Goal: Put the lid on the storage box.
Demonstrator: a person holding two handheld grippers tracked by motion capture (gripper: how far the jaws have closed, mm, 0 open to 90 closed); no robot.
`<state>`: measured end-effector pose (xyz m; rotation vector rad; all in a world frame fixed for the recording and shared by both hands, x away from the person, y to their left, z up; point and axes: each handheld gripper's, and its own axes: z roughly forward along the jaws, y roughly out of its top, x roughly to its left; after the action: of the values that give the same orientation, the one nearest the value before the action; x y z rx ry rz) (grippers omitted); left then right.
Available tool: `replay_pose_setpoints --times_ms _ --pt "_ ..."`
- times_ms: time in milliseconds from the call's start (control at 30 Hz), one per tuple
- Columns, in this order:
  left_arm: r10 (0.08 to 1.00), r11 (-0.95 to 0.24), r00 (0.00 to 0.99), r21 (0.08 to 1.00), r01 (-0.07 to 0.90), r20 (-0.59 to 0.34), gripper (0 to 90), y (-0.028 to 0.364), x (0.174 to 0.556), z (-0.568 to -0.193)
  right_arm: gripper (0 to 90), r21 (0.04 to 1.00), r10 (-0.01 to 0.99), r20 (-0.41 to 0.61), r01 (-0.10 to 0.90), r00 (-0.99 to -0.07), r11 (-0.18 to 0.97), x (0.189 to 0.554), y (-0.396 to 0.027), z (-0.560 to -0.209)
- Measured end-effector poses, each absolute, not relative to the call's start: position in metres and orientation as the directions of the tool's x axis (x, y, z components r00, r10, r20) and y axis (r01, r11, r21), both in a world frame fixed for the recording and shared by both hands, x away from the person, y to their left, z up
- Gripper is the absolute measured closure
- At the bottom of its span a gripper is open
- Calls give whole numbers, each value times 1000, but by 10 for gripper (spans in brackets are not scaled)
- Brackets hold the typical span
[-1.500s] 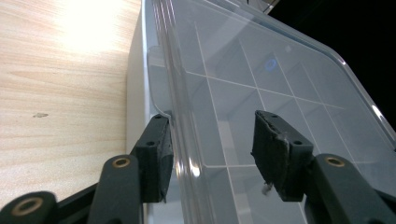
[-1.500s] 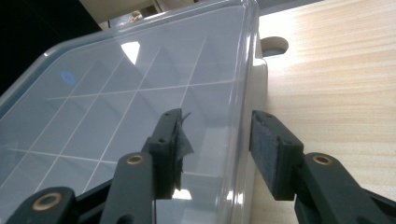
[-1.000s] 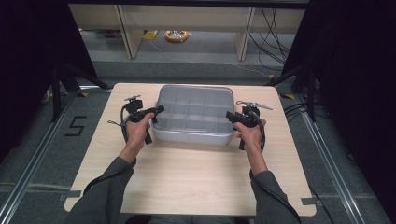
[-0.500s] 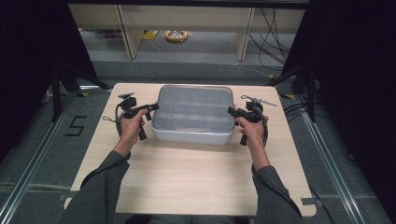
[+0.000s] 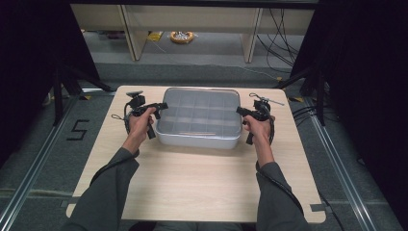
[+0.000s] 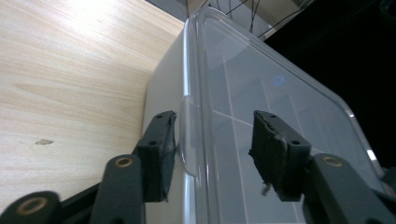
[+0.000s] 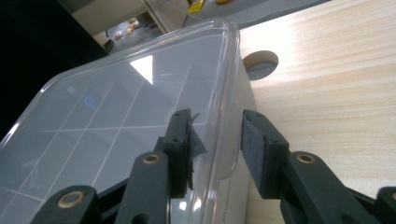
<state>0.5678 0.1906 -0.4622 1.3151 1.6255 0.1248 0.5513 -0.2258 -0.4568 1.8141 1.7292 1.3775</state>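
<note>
1. Sat at the centre of the high view, toward the far half of the wooden table (image 5: pixel 192 178): a clear plastic compartment box (image 5: pixel 199 118) with its transparent lid (image 6: pixel 261 93) on, dividers showing through.
2. Reached in from the bottom left of that view, sleeve and hand carrying the left gripper (image 5: pixel 162 105) up to the box's left edge.
3. Seen in the left gripper view straddling the lid's rim at a small tab (image 6: pixel 187 135): one pad touching the outer side wall, the other lying over the lid top with a gap to the rim. Jaws just closing, fairly narrow, rim between them; firm pinch impossible to tell.
4. Reached in from the bottom right likewise, the right gripper (image 5: pixel 239 110) at the box's right edge.
5. Shown in the right gripper view straddling the lid rim (image 7: pixel 219 116): one pad over the lid top, the other just beside the outer wall with a sliver of space. Jaws just closing, narrow, no clear clamp visible.
6. Visible at the upper middle of the right gripper view, a round hole (image 7: pixel 260 63) in the tabletop beyond the box corner.
</note>
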Motion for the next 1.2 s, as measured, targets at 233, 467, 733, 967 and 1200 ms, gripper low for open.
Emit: replay_pose_setpoints --times_ms 233,467,733,967,1200 --pt "793 416 68 619 666 -605 641 197 567 -460 675 695 849 509 648 -140 -310 544 -218 -457" --pt "818 351 109 641 683 -564 596 194 567 -461 661 698 847 515 638 -133 -325 539 -218 -459" --pt "843 286 143 658 696 -518 533 186 566 -461 651 698 824 550 616 -136 -365 536 -223 -461" --pt "821 327 128 642 694 -556 583 193 565 -463 631 693 831 538 635 -142 -340 534 -221 -465" --pt "822 322 131 641 696 -554 580 193 565 -463 627 709 845 512 632 -154 -313 535 -220 -462"
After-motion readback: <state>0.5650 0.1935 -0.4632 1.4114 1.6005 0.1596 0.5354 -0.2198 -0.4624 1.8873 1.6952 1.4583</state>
